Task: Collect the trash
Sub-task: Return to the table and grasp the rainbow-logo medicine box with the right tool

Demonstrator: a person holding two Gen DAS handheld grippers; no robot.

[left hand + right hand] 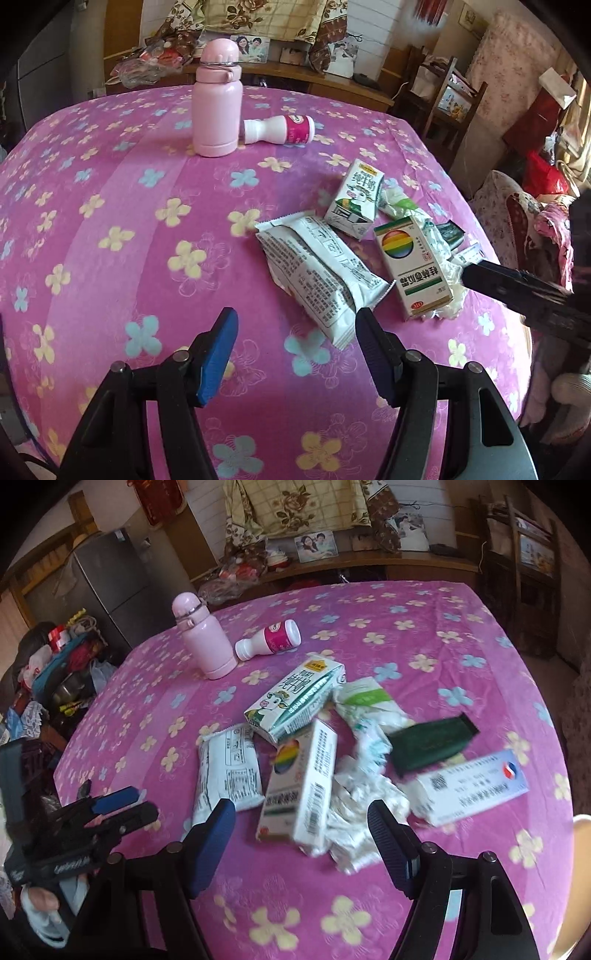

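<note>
A pile of trash lies on the pink flowered tablecloth (110,192): a white snack wrapper (317,269) (229,768), a milk carton (354,199) (295,701), a rainbow-logo box (413,266) (299,786), crumpled white paper (354,812), a dark green packet (428,746) and a white-blue box (472,786). My left gripper (295,332) is open, its right finger beside the wrapper's near end. My right gripper (301,823) is open, just in front of the rainbow box and crumpled paper. Both are empty.
A pink flask (218,99) (203,638) stands upright at the far side, with a small yogurt bottle (280,129) (269,638) lying beside it. A wooden shelf with photos and clutter runs behind the table. Chairs and bags crowd the right side.
</note>
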